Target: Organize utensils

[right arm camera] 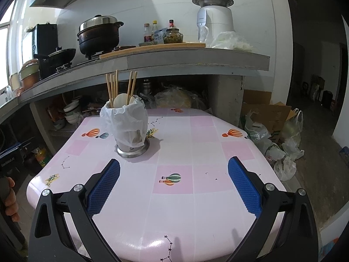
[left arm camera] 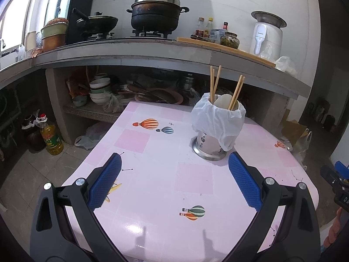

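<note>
Ahead, utensil holder (right arm camera: 132, 131) stands near table (right arm camera: 196, 207) edge.

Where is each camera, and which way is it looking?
Left wrist: sits on the left claw, looks forward over the pink table at the utensil holder ahead to its right; its own open blue fingers show.
Right wrist: sits on the right claw, faces the same way; the holder is ahead to its left; its open fingers and a hand at the left edge show.
Both share the table, holder, chopsticks and kitchen counter.
</note>
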### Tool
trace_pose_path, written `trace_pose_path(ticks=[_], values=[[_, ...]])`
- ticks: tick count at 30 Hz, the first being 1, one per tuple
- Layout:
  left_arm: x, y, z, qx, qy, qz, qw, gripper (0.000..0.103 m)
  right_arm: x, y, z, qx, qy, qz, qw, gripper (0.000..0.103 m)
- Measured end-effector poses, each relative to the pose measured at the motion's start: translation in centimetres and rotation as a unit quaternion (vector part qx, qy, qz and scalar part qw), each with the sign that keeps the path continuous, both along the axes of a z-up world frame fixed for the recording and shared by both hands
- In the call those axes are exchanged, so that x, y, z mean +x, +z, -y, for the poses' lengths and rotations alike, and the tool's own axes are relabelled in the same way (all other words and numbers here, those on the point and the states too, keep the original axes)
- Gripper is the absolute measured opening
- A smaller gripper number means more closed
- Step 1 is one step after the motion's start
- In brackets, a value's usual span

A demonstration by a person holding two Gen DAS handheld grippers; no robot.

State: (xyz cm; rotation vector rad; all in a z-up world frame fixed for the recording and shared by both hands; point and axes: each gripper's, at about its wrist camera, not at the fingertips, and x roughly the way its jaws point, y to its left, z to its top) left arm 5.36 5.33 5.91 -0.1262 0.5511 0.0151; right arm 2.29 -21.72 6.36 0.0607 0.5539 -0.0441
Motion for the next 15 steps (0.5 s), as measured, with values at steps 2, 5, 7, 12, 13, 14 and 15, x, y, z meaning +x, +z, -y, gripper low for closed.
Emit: trace_pose_path(ticks=[2, 5, 7, 12, 13, 14, 15], values=[[-0.04, 0.06, -0.03, 0.001, 0.0, 0.002, 1.0, 0.095, -0.03, 0.0, 0.01, -0.002, 0.0, -0.001, 1.0, 0.097], [-0.05, -0.02, -0.04, 0.005, -0.001, 0.002, 1.0, 0.095, -0.06, 0.01, 0.02, -0.002, 0.0, -0.001, 1.0, 0.097], [-0.02, -0.13, -0.04, 0.006, -0.001, 0.0, 1.0, 0.095, -0.05, 0.01, 0.01, -0.002, 0.0, -0.001, 1.0, 0.097], [0.08, -0.26, 0.02, 0.008, -0.003, -0.002, 1.0, 0.095, -0.12, 0.06, -0.08, -0.005, 0.001, -0.001, 1.0, 0.097], [0.08, -0.22, 0.08, 0.009, -0.004, -0.001, 1.0, 0.095, -0.13, 0.09, -0.12, -0.006, 0.002, 0.0, 1.0, 0.097], [0.03, -0.18, 0.1, 0.01, -0.004, 0.0, 0.9999, 0.095, -0.11, 0.12, -0.2, -0.007, 0.002, 0.001, 1.0, 0.097], [0.02, -0.14, 0.16, 0.011, -0.004, 0.002, 0.9999, 0.095, -0.07, 0.15, -0.26, -0.008, 0.003, 0.002, 1.0, 0.097]])
